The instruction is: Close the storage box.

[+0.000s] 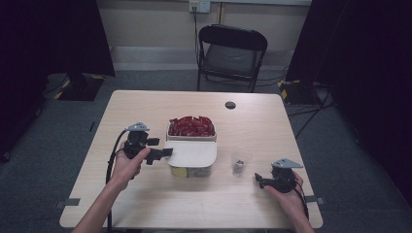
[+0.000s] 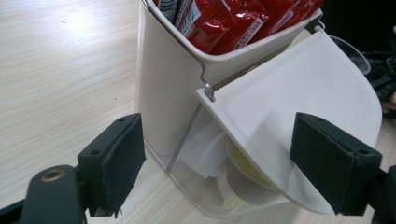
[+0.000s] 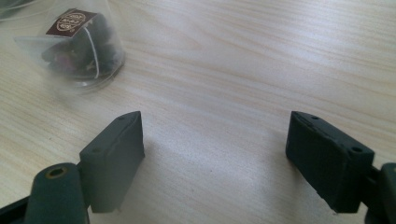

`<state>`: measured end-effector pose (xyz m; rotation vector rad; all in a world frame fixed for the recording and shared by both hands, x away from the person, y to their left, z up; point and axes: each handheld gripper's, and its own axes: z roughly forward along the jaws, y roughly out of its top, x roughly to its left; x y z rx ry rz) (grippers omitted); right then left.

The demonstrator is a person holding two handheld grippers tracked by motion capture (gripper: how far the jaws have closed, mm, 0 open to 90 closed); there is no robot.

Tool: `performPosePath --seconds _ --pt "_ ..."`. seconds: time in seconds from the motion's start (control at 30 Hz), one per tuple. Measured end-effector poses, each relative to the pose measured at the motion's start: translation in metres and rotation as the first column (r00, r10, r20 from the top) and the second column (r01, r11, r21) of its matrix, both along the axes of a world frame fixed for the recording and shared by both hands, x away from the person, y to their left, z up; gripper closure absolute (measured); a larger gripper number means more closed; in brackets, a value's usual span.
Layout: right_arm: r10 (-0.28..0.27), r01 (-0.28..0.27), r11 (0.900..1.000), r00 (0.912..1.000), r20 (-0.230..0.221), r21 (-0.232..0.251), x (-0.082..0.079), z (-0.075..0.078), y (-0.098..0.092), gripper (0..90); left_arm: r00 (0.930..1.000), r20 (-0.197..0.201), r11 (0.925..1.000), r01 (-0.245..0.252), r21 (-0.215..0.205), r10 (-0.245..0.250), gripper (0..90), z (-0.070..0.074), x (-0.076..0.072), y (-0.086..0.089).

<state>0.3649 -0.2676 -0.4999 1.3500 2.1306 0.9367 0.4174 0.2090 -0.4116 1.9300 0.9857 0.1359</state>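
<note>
High view shows a wooden table [image 1: 145,204] with a white two-part box [image 1: 191,151] at its middle, red sachets [image 1: 191,125] filling the far part, a white lid [image 1: 193,153] over the near part; the left gripper [image 1: 164,152] sits at the lid's left edge, jaws spread around it; the right gripper [image 1: 258,178] rests near the table's front right, jaws apart and empty; a tea bag in a clear cup [image 1: 239,162] stands between box and right gripper.

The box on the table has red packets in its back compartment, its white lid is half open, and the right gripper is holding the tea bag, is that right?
Not quite. The right gripper is open and holds nothing: the right gripper view shows the tea bag lying on the table, apart from the fingers. The rest holds: red packets at the back of the box, white lid half open.
</note>
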Motion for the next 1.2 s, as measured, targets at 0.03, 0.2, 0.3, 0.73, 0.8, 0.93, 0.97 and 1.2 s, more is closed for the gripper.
performPosePath --seconds 0.03,0.2,0.3,0.73,0.8,0.93,0.97,1.2 --pt "0.000 0.000 1.000 1.0000 0.000 0.000 0.000 0.000 0.000 19.0 1.0000 0.006 1.0000 -0.004 0.005 0.004 17.6 0.001 -0.001 0.001" --pt "0.000 0.000 1.000 1.0000 -0.001 0.001 0.000 0.000 0.000 19.1 0.9995 0.027 0.9997 -0.015 0.018 0.015 16.9 0.004 -0.008 0.011" --pt "0.000 0.000 1.000 1.0000 0.001 -0.001 0.000 0.000 0.000 19.0 0.9990 0.030 0.9992 -0.033 0.020 0.033 16.1 0.004 -0.013 0.020" --pt "-0.001 0.001 1.000 1.0000 0.000 0.000 0.000 0.000 0.000 19.0 0.9924 0.019 0.9866 -0.123 0.107 0.121 16.1 -0.017 -0.028 0.054" --pt "0.000 0.000 1.000 1.0000 0.000 0.000 0.000 0.000 0.000 19.0 0.9902 0.016 0.9808 -0.139 0.136 0.139 16.1 -0.024 -0.031 0.058" --pt "0.000 0.000 1.000 1.0000 0.000 0.001 0.000 0.000 0.000 19.0 0.9831 0.027 0.9592 -0.183 0.216 0.181 16.5 -0.039 -0.038 0.063" --pt "-0.003 0.003 1.000 1.0000 0.000 0.000 0.000 0.000 0.000 19.1 0.9818 0.024 0.9545 -0.189 0.231 0.188 16.6 -0.047 -0.040 0.064" --pt "-0.004 0.004 1.000 1.0000 0.001 -0.002 -0.001 0.000 0.000 19.0 0.9760 0.013 0.9331 -0.212 0.291 0.217 16.6 -0.077 -0.046 0.071"
